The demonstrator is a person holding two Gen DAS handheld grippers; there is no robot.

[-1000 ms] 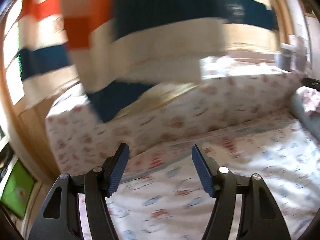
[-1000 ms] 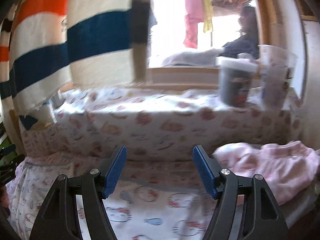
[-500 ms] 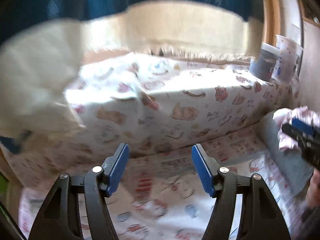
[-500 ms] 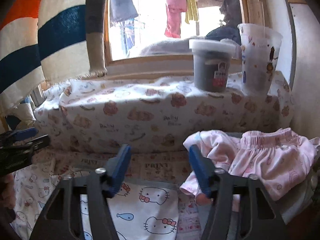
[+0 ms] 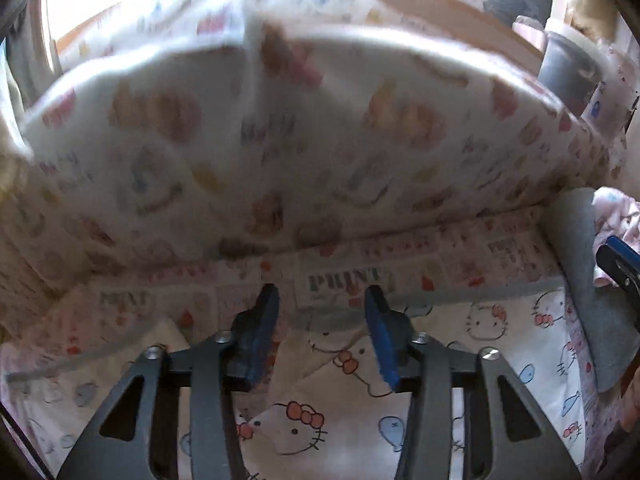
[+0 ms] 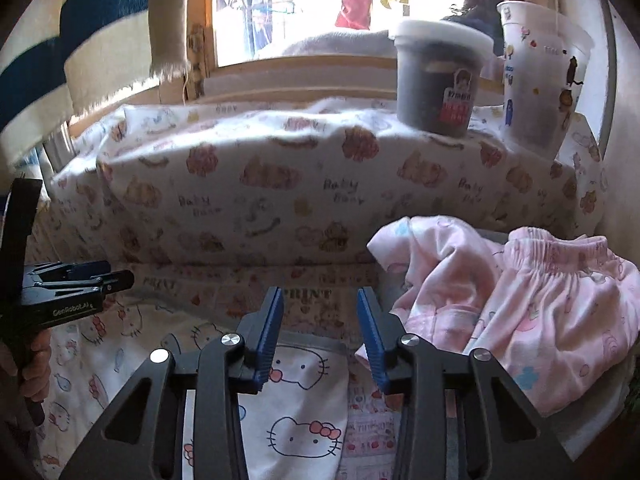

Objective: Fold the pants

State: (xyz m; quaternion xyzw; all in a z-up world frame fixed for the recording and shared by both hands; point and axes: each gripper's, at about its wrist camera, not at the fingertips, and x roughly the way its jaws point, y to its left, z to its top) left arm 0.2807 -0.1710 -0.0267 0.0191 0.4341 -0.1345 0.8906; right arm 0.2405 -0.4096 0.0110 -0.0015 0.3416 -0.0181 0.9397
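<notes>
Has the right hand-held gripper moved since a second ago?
Yes. The right hand-held gripper has tipped down toward the pink pants; the dark lidded tub now sits higher in view. Its jaws have been closing, empty.

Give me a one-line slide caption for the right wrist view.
Right gripper, jaws open and empty, faces crumpled pink pants on the bed; left gripper at left.

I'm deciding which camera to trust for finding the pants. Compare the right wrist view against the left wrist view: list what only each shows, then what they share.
Only the right wrist view shows the pink pants whole, crumpled, with the elastic waistband visible, plus the dark lidded tub, the printed cup, the striped blanket and the left gripper from the side.

Only the left wrist view shows the left gripper's jaws, apart with nothing between; they have just been closing.

Both show the cat-print sheet and the bear-print cushion.
</notes>
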